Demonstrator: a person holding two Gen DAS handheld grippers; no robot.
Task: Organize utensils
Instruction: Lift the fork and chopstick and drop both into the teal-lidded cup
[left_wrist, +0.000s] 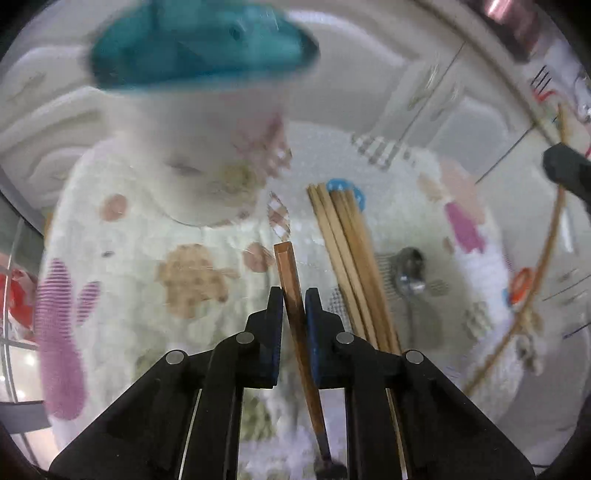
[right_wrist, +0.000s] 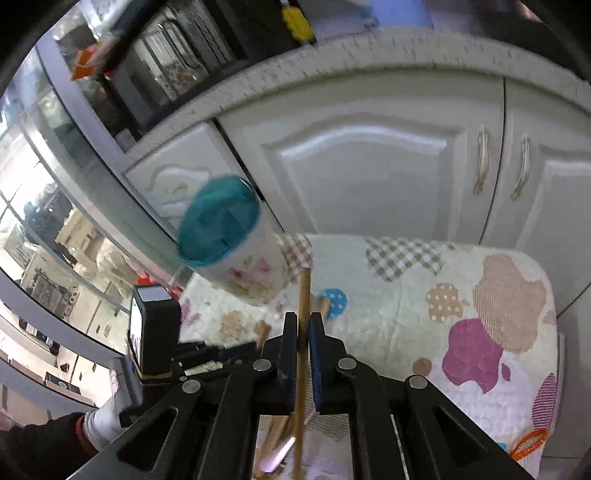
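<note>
Task looks early-to-mid – nothing visibly inside the white floral cup with a teal interior (right_wrist: 229, 247) yet, though blur hides much of it. The left gripper (left_wrist: 293, 299) is clenched on a dark reddish-brown wooden chopstick (left_wrist: 290, 273), held roughly along the fingers w/ its squared end sticking out past the tips. The right gripper (right_wrist: 303, 323) is clamped on a pale bamboo chopstick (right_wrist: 304, 291), standing near upright between the pads. The cup sits tipped, mouth toward the cameras, near the far left edge of the patchwork quilted mat with pink, purple and tan patches (right_wrist: 480, 295) – whether it rests on the mat or is lifted, can't tell. Left to do, as far as shown: a bundle of light wooden chopsticks (left_wrist: 347, 251) lies approx. mid-mat beside the dark stick, and a metal spoon (left_wrist: 410, 273) lies just to its right, towards the mat's right edge – both untouched. So two sticks are in hand, rest is loose; I'd judge the drop into the cup is the step now under way, w/ several more pick-ups after that.
</note>
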